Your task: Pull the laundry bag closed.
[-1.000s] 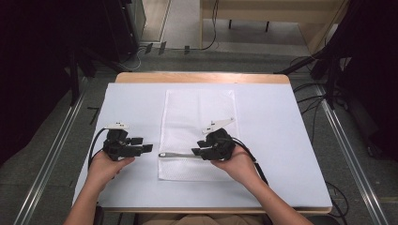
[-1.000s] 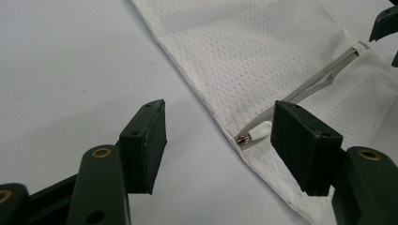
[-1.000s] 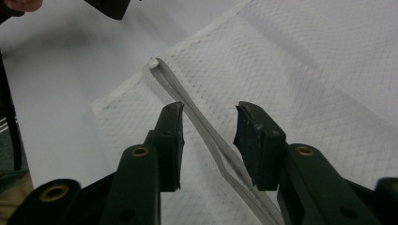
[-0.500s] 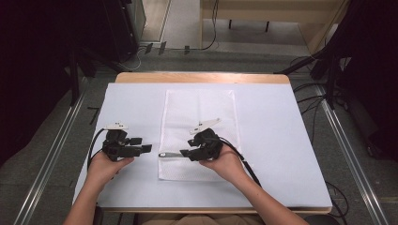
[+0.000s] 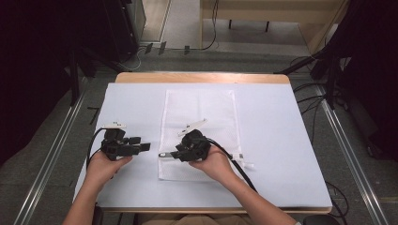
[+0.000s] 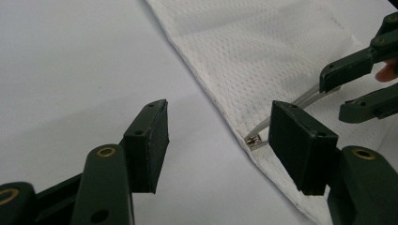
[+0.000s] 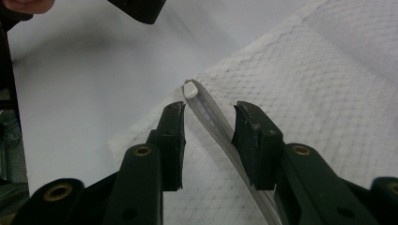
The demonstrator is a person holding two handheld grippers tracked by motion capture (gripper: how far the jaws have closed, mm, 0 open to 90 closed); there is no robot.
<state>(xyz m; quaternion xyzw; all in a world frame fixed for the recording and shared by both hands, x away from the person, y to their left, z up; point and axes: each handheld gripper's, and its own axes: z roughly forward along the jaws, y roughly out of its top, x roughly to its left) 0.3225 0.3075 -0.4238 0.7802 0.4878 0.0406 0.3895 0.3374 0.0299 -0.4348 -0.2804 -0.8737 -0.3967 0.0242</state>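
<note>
A white mesh bag [image 5: 199,117] lies flat in the middle of the white table [image 5: 281,122]. A thin grey strip with a small metal end [image 5: 164,155] runs along the bag's near left edge. My right gripper [image 5: 180,154] rests on the bag, open, its jaws on either side of the strip [image 7: 206,112] without clamping it. In the right gripper view the gripper [image 7: 209,136] sits over mesh [image 7: 319,84]. My left gripper [image 5: 143,146] is open on bare table just left of the bag. In the left gripper view its jaws [image 6: 225,140] frame the strip's metal end [image 6: 254,139].
The right gripper's black cable [image 5: 234,164] trails back across the bag's near right corner, beside a small white tab [image 5: 246,164]. Metal rails [image 5: 51,154] run along both sides of the table. Dark equipment stands at the far left and right.
My right gripper has slid left along the strip toward its metal end and the left gripper. The left gripper has stayed put.
</note>
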